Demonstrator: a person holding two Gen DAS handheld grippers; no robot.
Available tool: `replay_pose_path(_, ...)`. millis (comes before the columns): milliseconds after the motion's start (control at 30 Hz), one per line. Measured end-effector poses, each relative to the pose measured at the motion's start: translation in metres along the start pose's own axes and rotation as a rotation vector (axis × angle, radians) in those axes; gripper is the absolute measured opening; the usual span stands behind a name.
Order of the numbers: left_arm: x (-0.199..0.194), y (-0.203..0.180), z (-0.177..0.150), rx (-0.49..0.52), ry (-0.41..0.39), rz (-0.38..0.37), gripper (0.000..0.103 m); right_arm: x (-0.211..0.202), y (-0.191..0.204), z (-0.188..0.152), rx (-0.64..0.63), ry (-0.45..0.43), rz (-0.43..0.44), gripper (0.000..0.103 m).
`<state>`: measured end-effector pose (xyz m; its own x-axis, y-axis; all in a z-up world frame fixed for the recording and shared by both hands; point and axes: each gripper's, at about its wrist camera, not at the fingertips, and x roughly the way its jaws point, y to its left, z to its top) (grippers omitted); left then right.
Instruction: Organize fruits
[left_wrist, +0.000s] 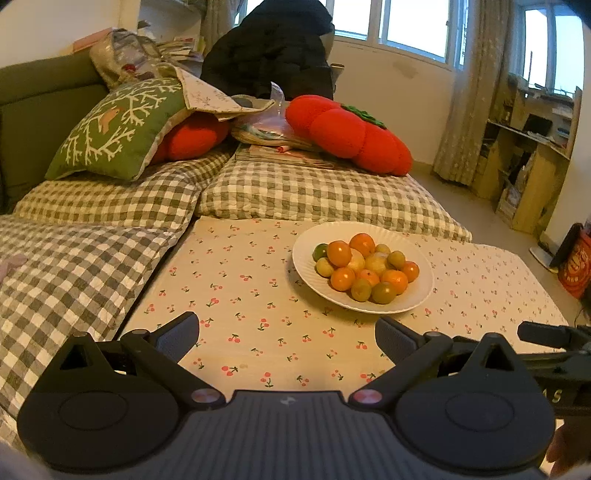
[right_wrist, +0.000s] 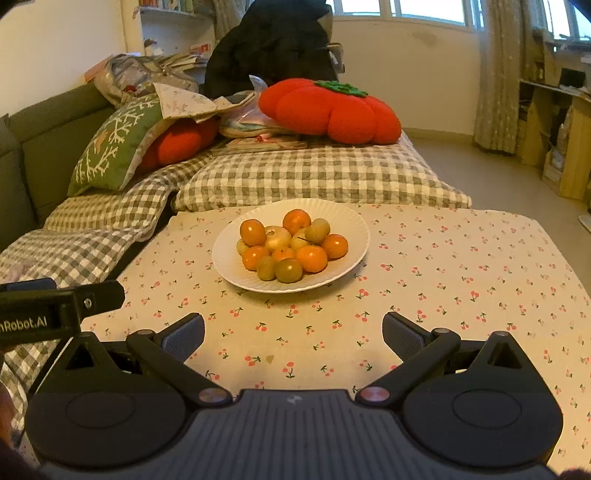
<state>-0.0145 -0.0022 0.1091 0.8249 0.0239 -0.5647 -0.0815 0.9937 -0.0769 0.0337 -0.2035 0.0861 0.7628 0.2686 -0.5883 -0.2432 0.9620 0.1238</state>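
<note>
A white plate (left_wrist: 417, 291) (right_wrist: 343, 221) stands on a table with a cherry-print cloth (left_wrist: 240, 280) (right_wrist: 461, 266). Piled on it are several orange tangerines (left_wrist: 339, 253) (right_wrist: 253, 232), small yellow-green fruits (left_wrist: 384, 292) (right_wrist: 289, 270) and a pale round fruit (right_wrist: 277, 236). My left gripper (left_wrist: 286, 334) is open and empty, low over the cloth, short of the plate and a little to its left. My right gripper (right_wrist: 293, 332) is open and empty too, in front of the plate. Part of the right gripper (left_wrist: 546, 336) shows at the left view's right edge; part of the left gripper (right_wrist: 62, 306) shows at the right view's left edge.
Behind the table runs a sofa with grey checked covers (left_wrist: 314, 192) (right_wrist: 314, 177), a green cushion (left_wrist: 118, 129) (right_wrist: 114, 147), red pumpkin-shaped cushions (left_wrist: 351, 133) (right_wrist: 328, 110), books and a dark coat (left_wrist: 273, 48). Curtains and cluttered wooden shelves (left_wrist: 528, 147) stand at the right.
</note>
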Motion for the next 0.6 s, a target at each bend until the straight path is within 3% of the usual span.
replay_pose_path(600,-0.002,-0.009,-0.001,0.045,-0.011,0.008,0.096,0.003,0.009,-0.002,-0.02,0.012,-0.037,0.103)
